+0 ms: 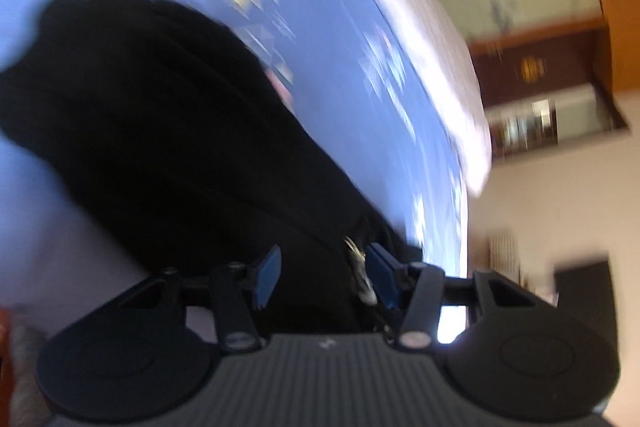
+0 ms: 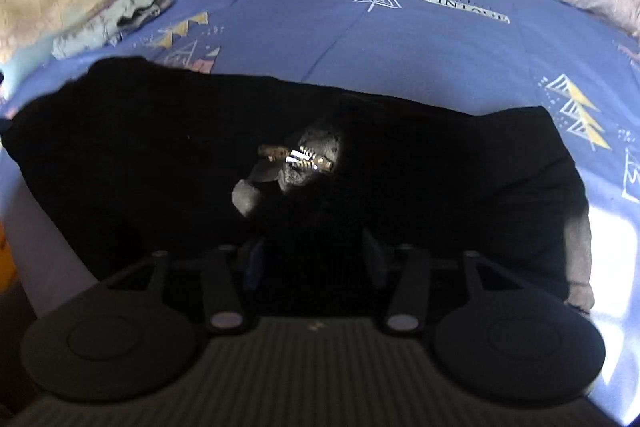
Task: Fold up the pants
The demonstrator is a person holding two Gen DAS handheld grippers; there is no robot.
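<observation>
With the black fabric pants (image 2: 280,155) spread across the blue patterned bedsheet (image 2: 320,39), metal zipper (image 2: 298,158) near centre, and both left gripper (image 1: 320,277) and right gripper (image 2: 312,261) seemingly held apart and empty, the fold could be loosened if cloth at 6 o'clock were snagged.

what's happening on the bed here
A person with a gripper in each hand is folding black pants on a blue patterned bedsheet. The pants lie folded in a wide band, zipper showing. The left gripper and right gripper both hover over the fabric, jaws open, holding nothing.
</observation>
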